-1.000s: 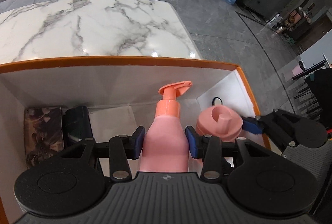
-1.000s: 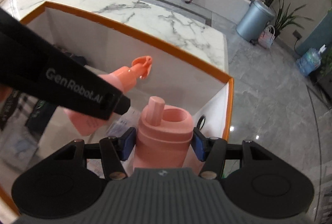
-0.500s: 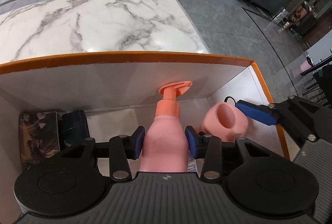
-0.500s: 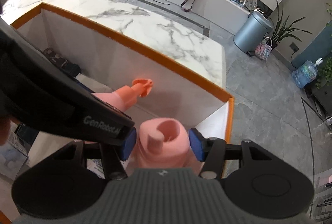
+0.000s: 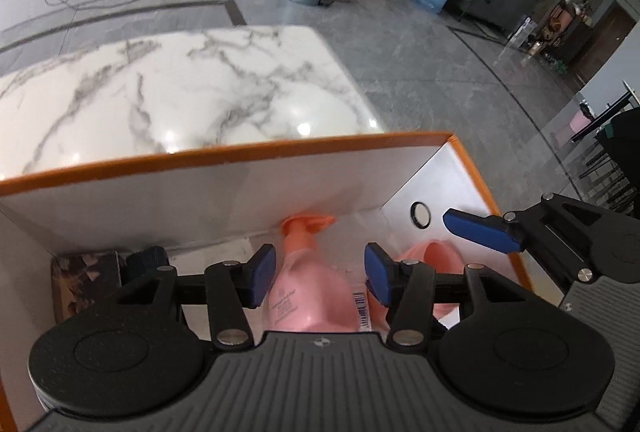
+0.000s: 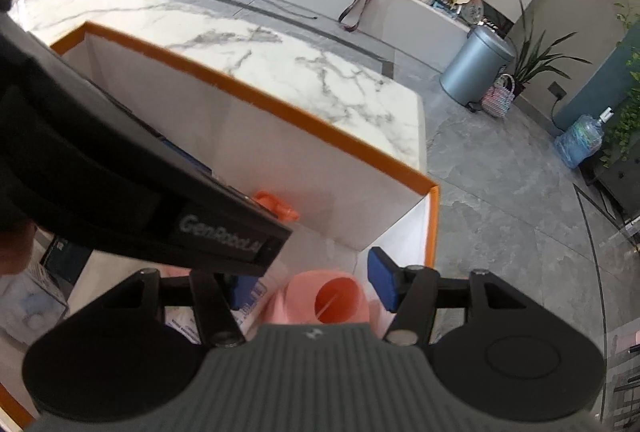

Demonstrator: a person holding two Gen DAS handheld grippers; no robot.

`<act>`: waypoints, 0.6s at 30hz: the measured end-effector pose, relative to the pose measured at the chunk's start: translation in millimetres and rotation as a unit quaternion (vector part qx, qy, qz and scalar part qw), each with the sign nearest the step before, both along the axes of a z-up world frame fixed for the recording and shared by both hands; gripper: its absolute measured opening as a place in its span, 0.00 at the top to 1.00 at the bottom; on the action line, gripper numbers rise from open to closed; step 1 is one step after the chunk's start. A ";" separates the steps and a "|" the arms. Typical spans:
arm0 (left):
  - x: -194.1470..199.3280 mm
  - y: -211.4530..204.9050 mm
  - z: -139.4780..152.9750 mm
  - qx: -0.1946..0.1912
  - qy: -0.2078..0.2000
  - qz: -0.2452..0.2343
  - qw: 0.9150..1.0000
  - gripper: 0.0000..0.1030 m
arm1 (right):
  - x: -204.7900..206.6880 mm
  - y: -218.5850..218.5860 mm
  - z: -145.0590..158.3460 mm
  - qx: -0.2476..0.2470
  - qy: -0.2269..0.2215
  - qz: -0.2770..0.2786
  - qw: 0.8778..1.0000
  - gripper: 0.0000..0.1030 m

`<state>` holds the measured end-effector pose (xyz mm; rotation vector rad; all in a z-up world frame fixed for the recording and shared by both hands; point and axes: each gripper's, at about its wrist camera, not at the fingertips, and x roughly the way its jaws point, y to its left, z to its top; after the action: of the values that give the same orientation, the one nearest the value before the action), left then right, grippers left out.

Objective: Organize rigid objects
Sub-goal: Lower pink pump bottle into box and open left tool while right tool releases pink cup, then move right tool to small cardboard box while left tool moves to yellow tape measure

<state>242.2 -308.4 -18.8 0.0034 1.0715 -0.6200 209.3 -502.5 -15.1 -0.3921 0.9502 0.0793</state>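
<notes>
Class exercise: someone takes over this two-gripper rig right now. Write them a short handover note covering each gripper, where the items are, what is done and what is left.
Left gripper: jaws opening, pads clear of the pink pump bottle, which stands between them inside the orange-rimmed box.
Right gripper: jaws opening, with gaps either side of the pink cup-like container between them, low in the box's right corner.
Also in the box: a dark patterned box and a black item at the left.
Done: both pink items appear set down in the box.
Left: lift both grippers out without knocking them; anything outside the box is not in view.
</notes>
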 end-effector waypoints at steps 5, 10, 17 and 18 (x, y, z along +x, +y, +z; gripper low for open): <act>-6.0 7.6 12.8 -0.005 -0.014 0.005 1.000 0.43 | -6.8 5.0 6.7 0.002 -0.010 -0.008 1.000 0.40; -10.5 21.7 25.2 -0.006 -0.027 0.012 1.000 0.43 | -11.8 14.9 14.0 0.003 -0.020 -0.008 1.000 0.39; -19.9 53.0 49.5 -0.003 -0.044 0.016 0.999 0.43 | -22.8 34.4 32.0 0.006 -0.034 0.003 0.999 0.39; -21.0 58.1 52.3 -0.002 -0.046 0.019 0.999 0.43 | -25.6 36.9 35.5 0.010 -0.037 0.006 0.999 0.39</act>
<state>221.2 -250.3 33.5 0.0087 0.9798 -0.5825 183.7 -465.6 20.4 -0.3801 0.8741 0.0846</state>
